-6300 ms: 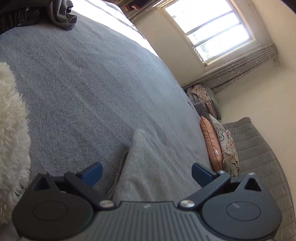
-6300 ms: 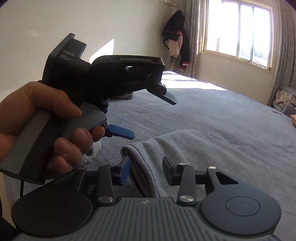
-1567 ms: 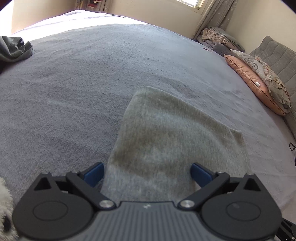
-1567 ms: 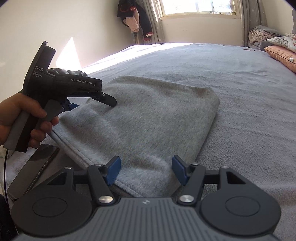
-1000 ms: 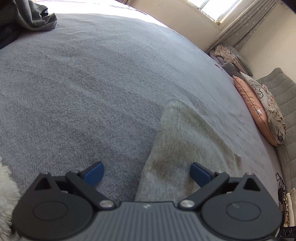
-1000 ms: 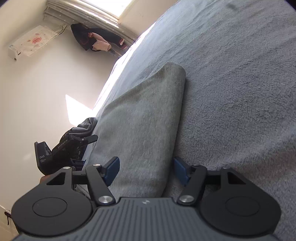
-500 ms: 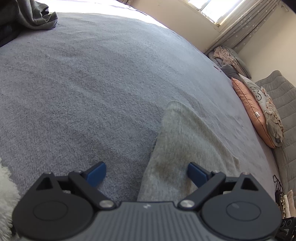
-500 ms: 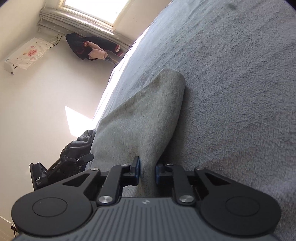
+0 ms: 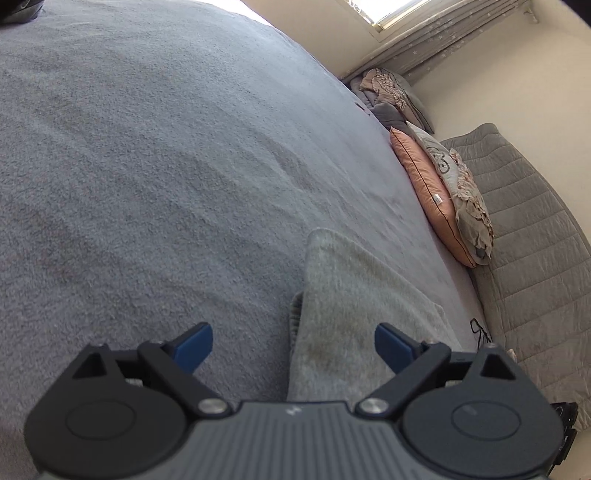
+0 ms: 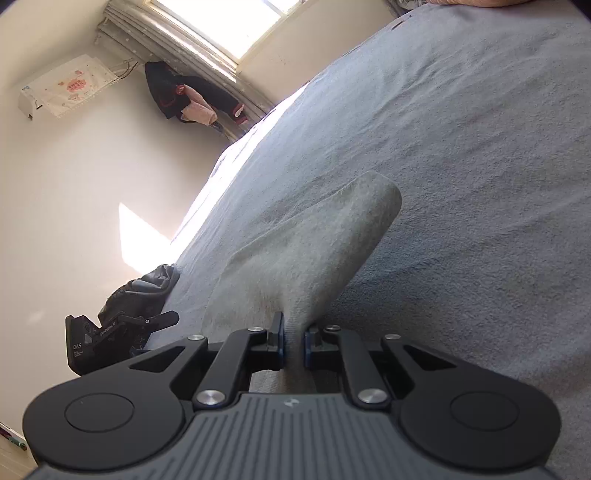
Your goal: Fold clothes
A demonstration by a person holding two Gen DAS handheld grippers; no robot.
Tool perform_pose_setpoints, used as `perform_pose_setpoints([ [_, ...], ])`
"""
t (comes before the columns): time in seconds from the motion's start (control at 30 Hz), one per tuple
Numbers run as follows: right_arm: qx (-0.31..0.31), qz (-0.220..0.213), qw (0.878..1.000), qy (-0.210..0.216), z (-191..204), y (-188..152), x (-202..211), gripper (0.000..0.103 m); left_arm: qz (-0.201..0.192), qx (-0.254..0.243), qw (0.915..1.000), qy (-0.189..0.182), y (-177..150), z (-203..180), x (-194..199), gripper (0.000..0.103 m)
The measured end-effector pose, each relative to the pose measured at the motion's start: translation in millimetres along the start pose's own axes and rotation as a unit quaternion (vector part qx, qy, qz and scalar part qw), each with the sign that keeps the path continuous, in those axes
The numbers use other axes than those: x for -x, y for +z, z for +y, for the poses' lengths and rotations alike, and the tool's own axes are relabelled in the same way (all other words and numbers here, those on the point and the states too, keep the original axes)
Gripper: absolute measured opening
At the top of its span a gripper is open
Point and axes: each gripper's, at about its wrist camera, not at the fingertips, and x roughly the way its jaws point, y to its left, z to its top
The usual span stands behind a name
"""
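Right wrist view: the right gripper (image 10: 293,345) sits at bottom centre, jaws drawn nearly together and pinching a bunched edge of the grey folded garment (image 10: 314,251) between the blue pads; they have just been closing, with the cloth between them. From the pinch the garment runs up and to the right across the frame, ending in a rounded fold near centre, the rest lying on the blue-grey bedspread (image 10: 461,166). At lower left of this view the left gripper (image 10: 162,318) shows as a black body with one dark finger pointing right, close to the garment's left edge; contact cannot be told. Behind it lies a dark crumpled cloth (image 10: 147,284). Upper left: a window (image 10: 229,26), dark and pink clothes hanging (image 10: 188,99), a covered wall unit (image 10: 66,86). Left wrist view: the left gripper (image 9: 293,343) is at bottom centre with jaws spread wide, blue pads apart and gripping nothing. The garment (image 9: 354,302) occupies lower centre-right, its left border lying between the two fingers, nearer the right-hand pad; whether that pad touches the cloth cannot be told. Bedspread (image 9: 147,166) fills the left and centre. Right side: a pink pillow (image 9: 424,195), a patterned pillow (image 9: 461,199), a grey quilted headboard (image 9: 535,240).
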Motion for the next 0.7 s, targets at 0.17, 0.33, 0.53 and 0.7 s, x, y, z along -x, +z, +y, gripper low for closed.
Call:
perform_pose_setpoints([
  [0.17, -0.005, 0.009, 0.999, -0.044, -47.0, 6.9, 29.3, 0.016, 0.035, -0.013, 0.9987, -0.035, -26.4, -30.5, -30.7, 0.097],
  [0.33, -0.073, 0.025, 0.996, -0.040, -81.8, 0.7, 12.6, 0.038, 0.056, -0.002, 0.9967, -0.059, -38.9, -42.1, -54.2, 0.099],
  [0.53, -0.091, 0.030, 0.995, -0.019, -81.8, -8.6, 9.1, 0.059, 0.069, 0.008, 0.9957, -0.061, -46.0, -41.3, -70.4, 0.100],
  [0.7, -0.085, 0.036, 0.996, -0.021, -76.0, -16.5, 5.6, 0.059, 0.069, 0.008, 0.9945, -0.078, -52.3, -52.5, -74.2, 0.101],
])
